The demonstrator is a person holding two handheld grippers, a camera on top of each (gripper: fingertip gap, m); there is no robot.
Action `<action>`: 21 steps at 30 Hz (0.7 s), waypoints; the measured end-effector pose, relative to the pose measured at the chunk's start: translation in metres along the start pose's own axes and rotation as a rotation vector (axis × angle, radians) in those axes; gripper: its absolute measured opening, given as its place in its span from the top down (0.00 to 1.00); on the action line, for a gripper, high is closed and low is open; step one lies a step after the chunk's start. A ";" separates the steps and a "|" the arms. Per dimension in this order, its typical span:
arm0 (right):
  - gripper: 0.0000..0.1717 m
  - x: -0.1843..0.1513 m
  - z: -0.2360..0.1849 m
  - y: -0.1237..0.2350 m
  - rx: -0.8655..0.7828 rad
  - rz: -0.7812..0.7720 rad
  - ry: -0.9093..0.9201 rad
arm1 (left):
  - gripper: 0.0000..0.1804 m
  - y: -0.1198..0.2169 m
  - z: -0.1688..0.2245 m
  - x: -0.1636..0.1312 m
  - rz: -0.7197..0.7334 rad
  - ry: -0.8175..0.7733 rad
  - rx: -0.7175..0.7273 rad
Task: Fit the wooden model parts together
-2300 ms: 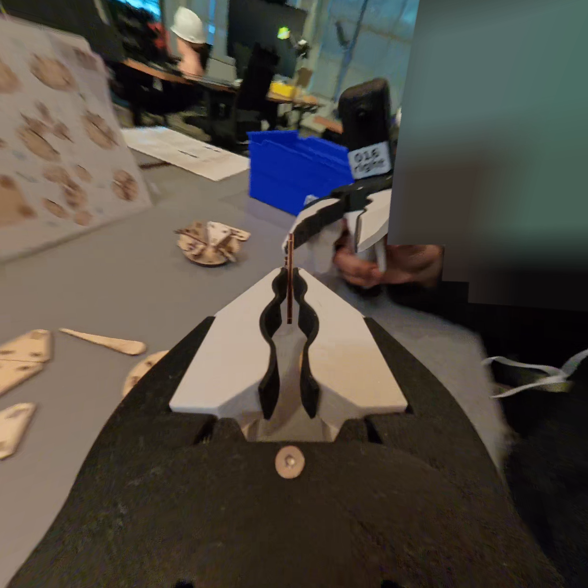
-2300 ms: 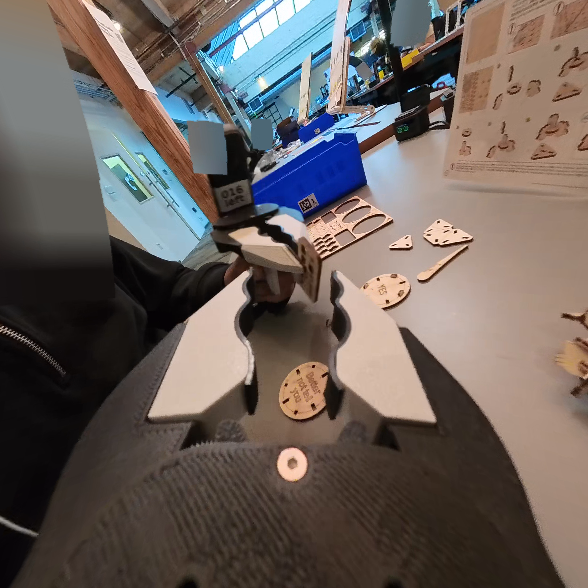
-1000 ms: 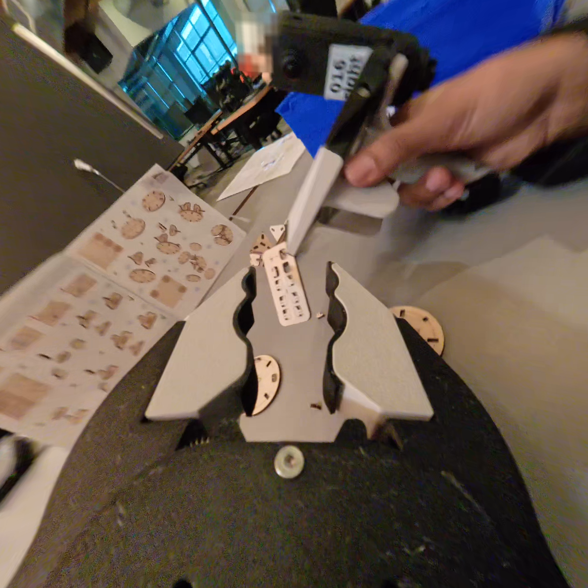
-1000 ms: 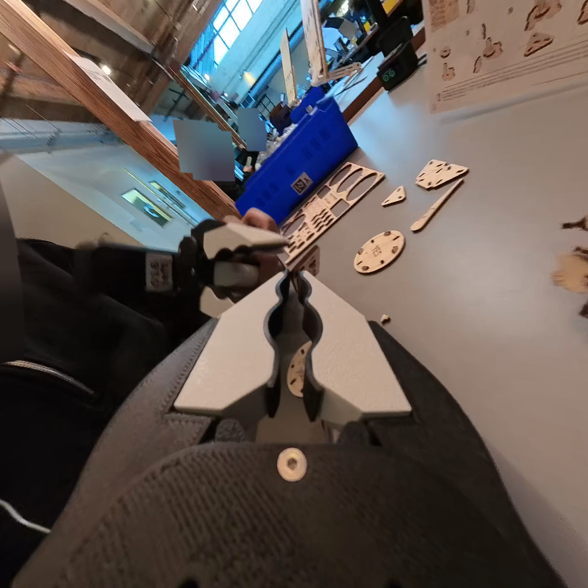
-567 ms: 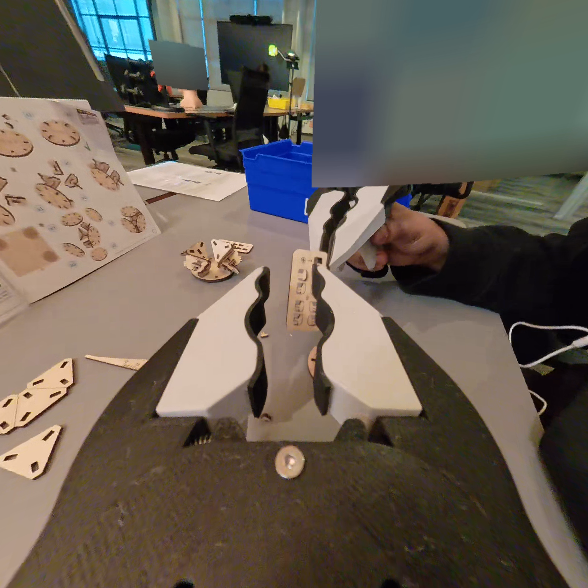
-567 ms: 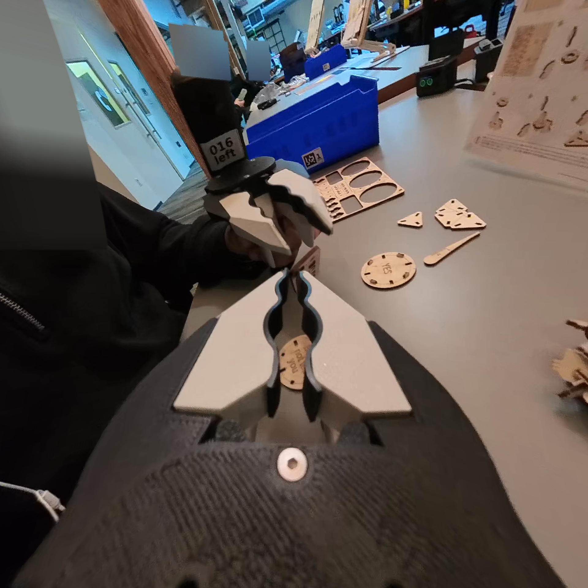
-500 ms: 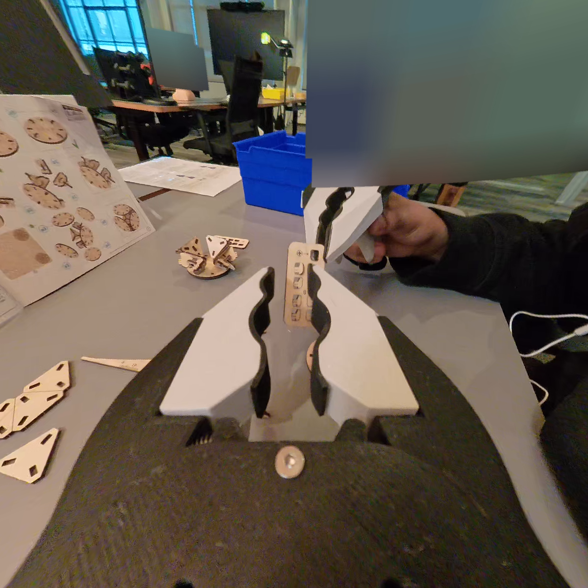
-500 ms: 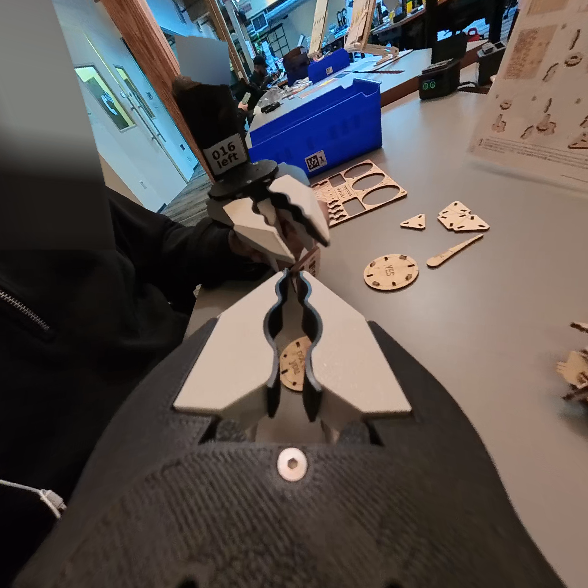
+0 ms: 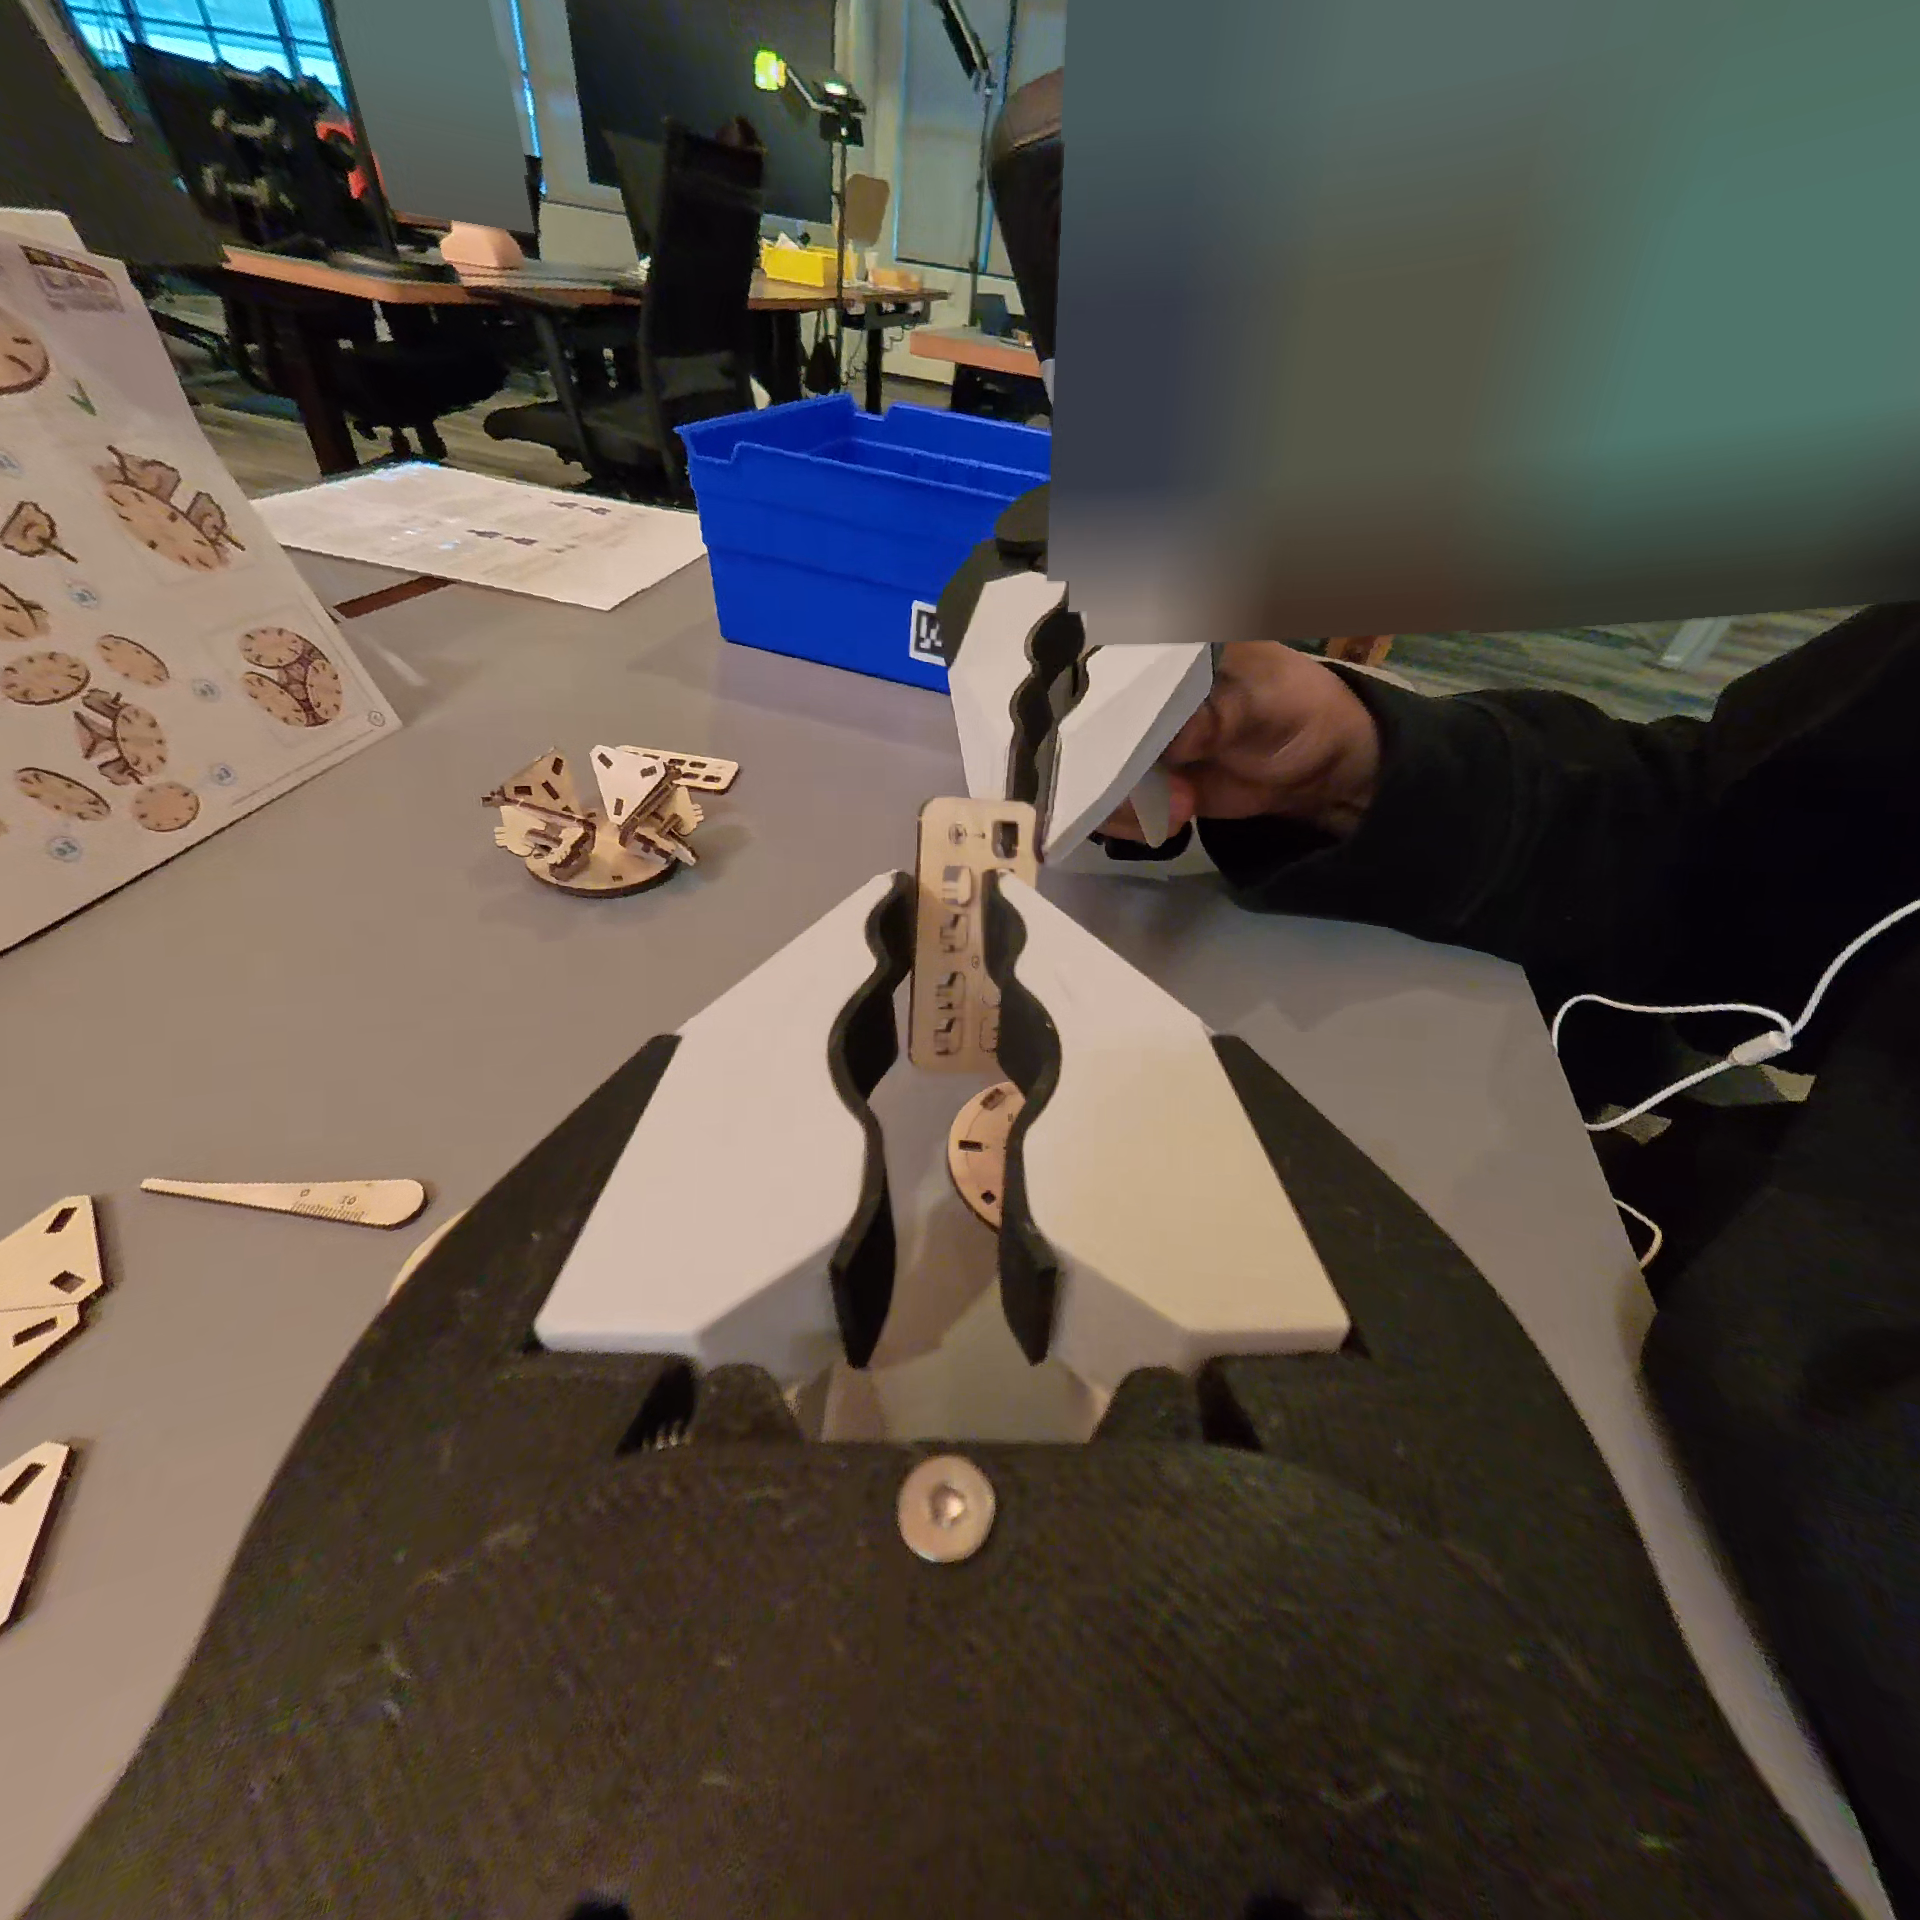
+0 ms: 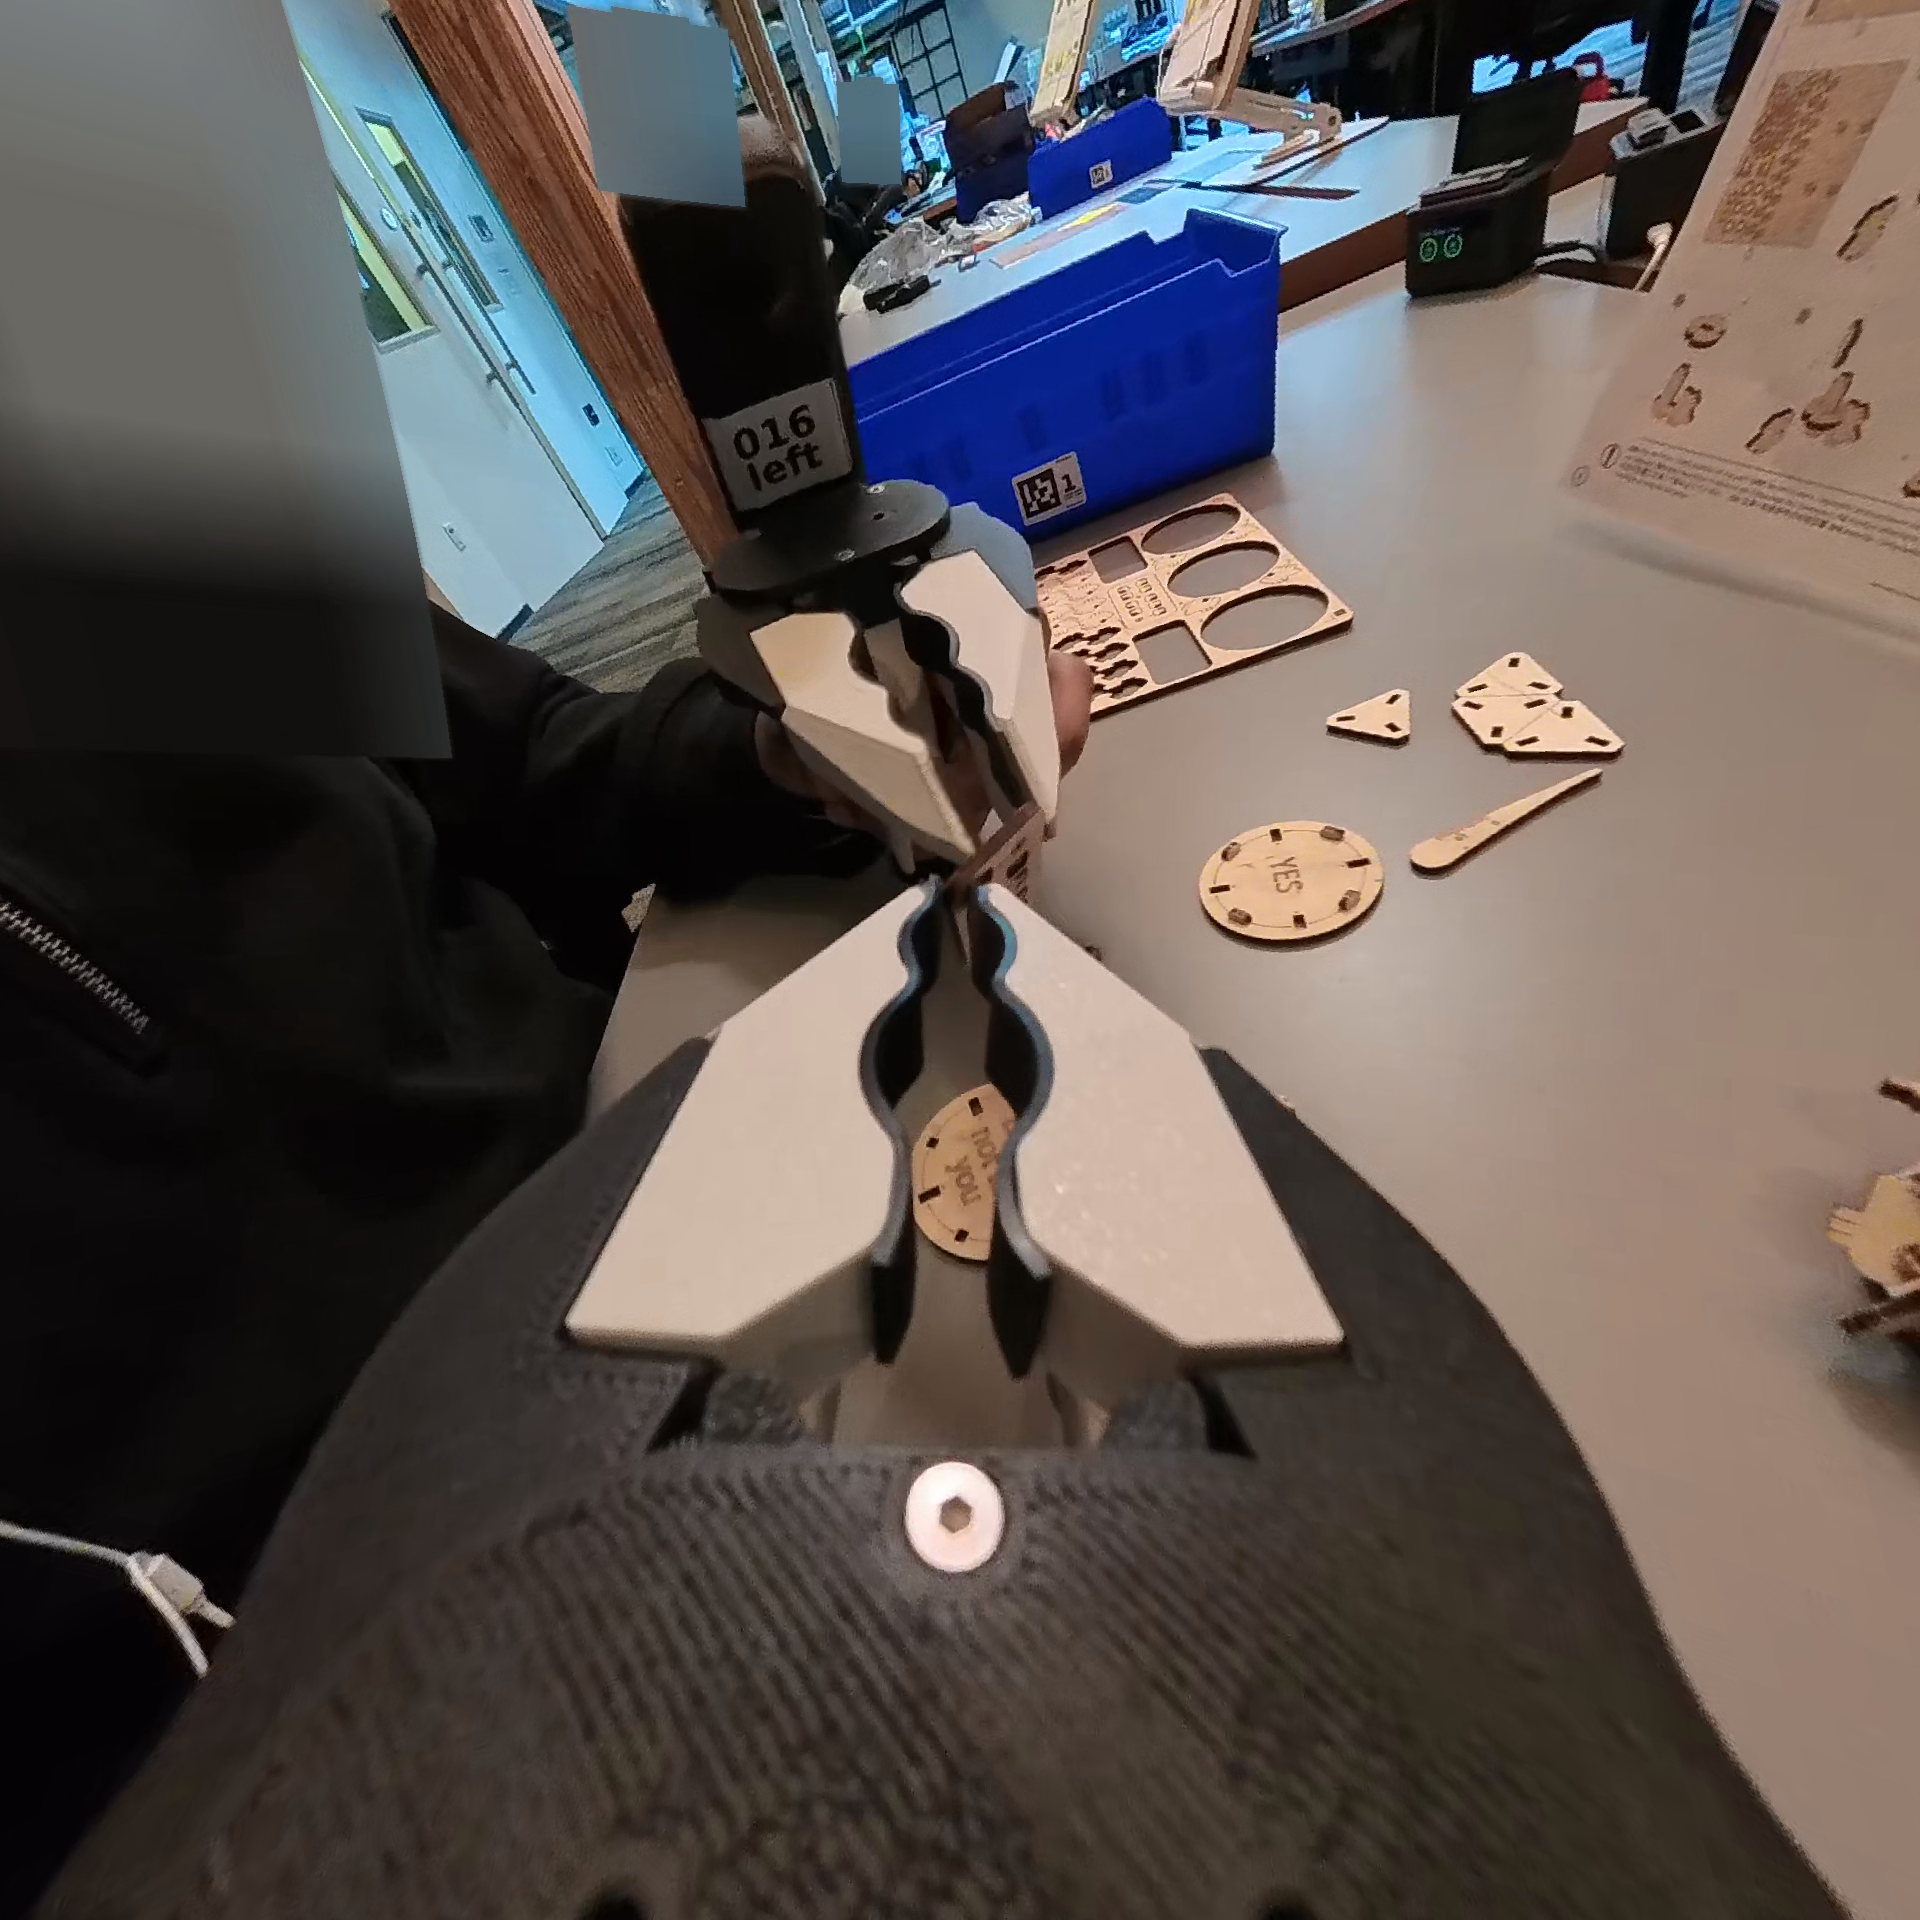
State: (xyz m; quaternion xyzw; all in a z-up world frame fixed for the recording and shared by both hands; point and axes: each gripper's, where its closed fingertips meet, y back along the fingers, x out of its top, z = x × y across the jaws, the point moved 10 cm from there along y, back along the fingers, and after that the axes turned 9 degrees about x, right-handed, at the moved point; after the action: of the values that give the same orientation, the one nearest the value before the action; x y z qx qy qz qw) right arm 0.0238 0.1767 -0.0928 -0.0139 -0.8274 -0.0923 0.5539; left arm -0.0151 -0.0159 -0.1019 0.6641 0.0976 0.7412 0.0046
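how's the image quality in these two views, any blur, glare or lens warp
Left wrist view: sharp on the wooden strip, strong wide-angle bowing, soft window glare on the grey table. Right wrist view: the left gripper slightly motion-blurred, the wooden disc crisp, the right edge smeared.

a blue bin [image 9: 862, 540] stands far on the grey table [image 9: 312, 987], a leaning instruction sheet [image 9: 125, 644] at far left, a white cable [image 9: 1704, 1049] at right.

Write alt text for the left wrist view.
A small slotted wooden strip stands upright between the left gripper's nearly closed fingertips, its top corner pinched by the right gripper. A half-built wooden model and a blue bin sit on the grey table.
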 end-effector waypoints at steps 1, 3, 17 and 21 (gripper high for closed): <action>0.99 0.000 0.000 0.001 0.002 0.003 -0.001 | 0.95 0.000 0.001 0.000 -0.004 -0.006 -0.004; 0.98 0.001 0.000 0.001 0.006 0.003 -0.003 | 0.96 -0.001 0.001 -0.001 -0.011 -0.006 -0.003; 0.98 0.000 0.000 0.000 0.018 -0.008 -0.011 | 0.96 -0.002 -0.002 0.000 -0.048 0.026 -0.037; 0.99 0.000 0.002 0.004 -0.006 -0.002 -0.017 | 0.97 -0.001 -0.005 0.003 -0.046 0.064 -0.069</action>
State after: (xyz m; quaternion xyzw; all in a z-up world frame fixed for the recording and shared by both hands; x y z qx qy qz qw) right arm 0.0224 0.1811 -0.0928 -0.0155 -0.8319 -0.0955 0.5465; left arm -0.0204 -0.0156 -0.0998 0.6369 0.0872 0.7649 0.0415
